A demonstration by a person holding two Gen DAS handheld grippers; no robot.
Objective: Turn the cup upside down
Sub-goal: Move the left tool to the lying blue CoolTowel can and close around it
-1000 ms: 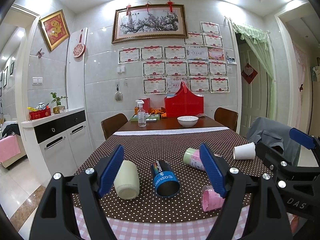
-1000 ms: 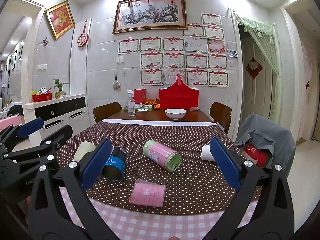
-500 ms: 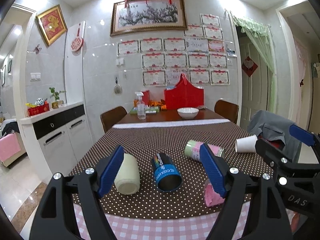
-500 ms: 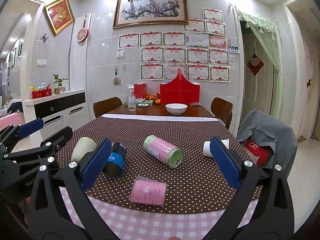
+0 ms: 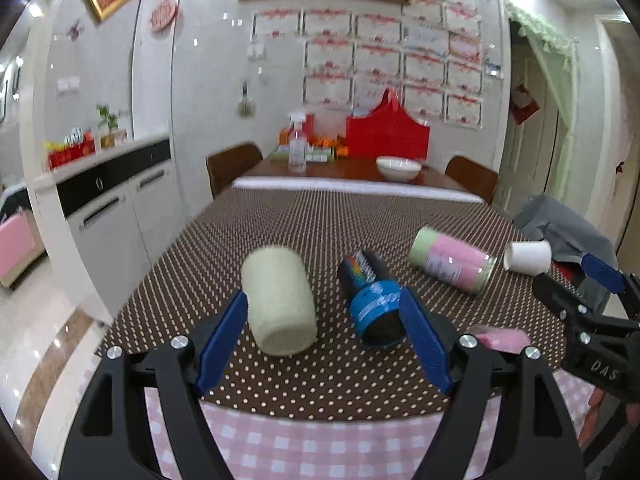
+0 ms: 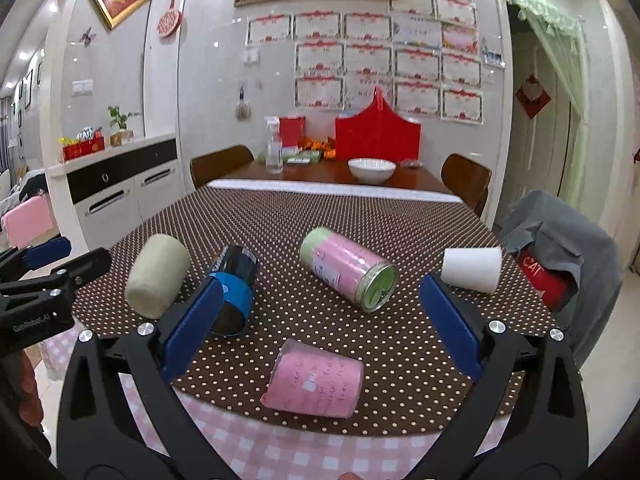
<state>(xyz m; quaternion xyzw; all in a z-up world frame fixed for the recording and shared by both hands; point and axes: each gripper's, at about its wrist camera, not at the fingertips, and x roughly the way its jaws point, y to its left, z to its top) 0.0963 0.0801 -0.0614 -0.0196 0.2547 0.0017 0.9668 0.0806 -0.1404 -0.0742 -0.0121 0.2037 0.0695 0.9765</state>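
Several cups lie on their sides on the brown dotted tablecloth (image 5: 320, 224). A cream cup (image 5: 278, 300) and a black-and-blue cup (image 5: 372, 300) lie just beyond my open, empty left gripper (image 5: 324, 340). A pink-and-green cup (image 6: 348, 268) lies mid-table, a white paper cup (image 6: 472, 268) at the right, and a pink cup (image 6: 314, 380) near the front edge, between the fingers of my open, empty right gripper (image 6: 320, 332). The cream cup (image 6: 158, 274) and black-and-blue cup (image 6: 234, 288) also show in the right wrist view.
A white bowl (image 6: 371, 169), a spray bottle (image 6: 274, 152) and a red box (image 6: 378, 136) stand at the table's far end. Wooden chairs flank it. A chair draped with a grey jacket (image 6: 560, 240) stands at the right. A white cabinet (image 5: 116, 208) runs along the left.
Both grippers have moved forward and lower toward the table. The cups look nearer and larger; the cups themselves have not moved.
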